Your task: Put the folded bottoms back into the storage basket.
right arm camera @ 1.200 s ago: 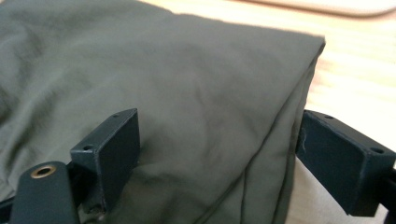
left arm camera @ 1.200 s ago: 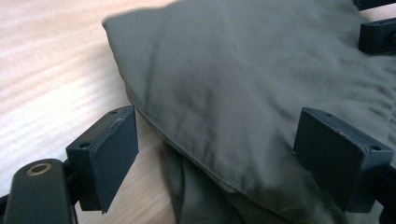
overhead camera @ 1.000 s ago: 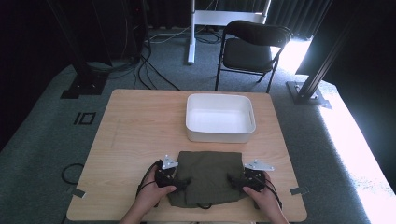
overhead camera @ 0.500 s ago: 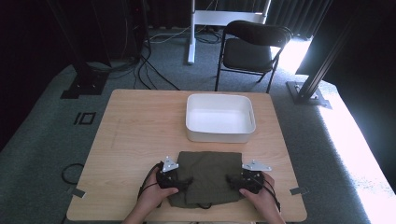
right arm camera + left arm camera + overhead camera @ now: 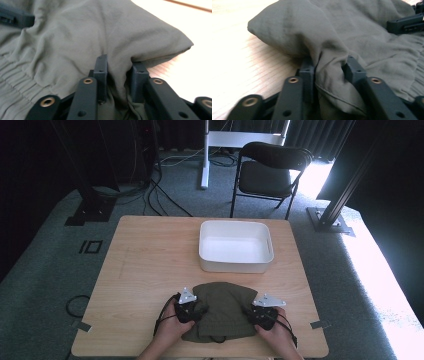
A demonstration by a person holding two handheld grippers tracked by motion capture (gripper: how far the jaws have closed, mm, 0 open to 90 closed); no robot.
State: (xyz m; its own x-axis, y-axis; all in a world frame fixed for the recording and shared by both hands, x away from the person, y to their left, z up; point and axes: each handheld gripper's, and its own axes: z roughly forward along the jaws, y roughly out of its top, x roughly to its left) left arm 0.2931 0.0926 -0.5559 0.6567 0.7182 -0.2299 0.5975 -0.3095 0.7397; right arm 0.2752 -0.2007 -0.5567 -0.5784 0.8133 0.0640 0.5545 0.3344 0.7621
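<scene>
Because each grip takes only a thin pinch of loose fabric, the olive garment (image 5: 222, 315) could slip free or bunch unevenly if lifted, in my judgement. The left gripper (image 5: 329, 72) and right gripper (image 5: 119, 71) have just been closing and now clamp folds at its opposite side edges. The garment lies on the counter (image 5: 145, 265) near the front, the white tub (image 5: 236, 266) beyond it.

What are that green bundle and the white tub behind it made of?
The green bundle looks like soft matte woven cloth: it creases, and a gathered elastic-like band shows. The white tub seems smooth moulded plastic, judging by its rounded corners, though I can't be sure.
</scene>
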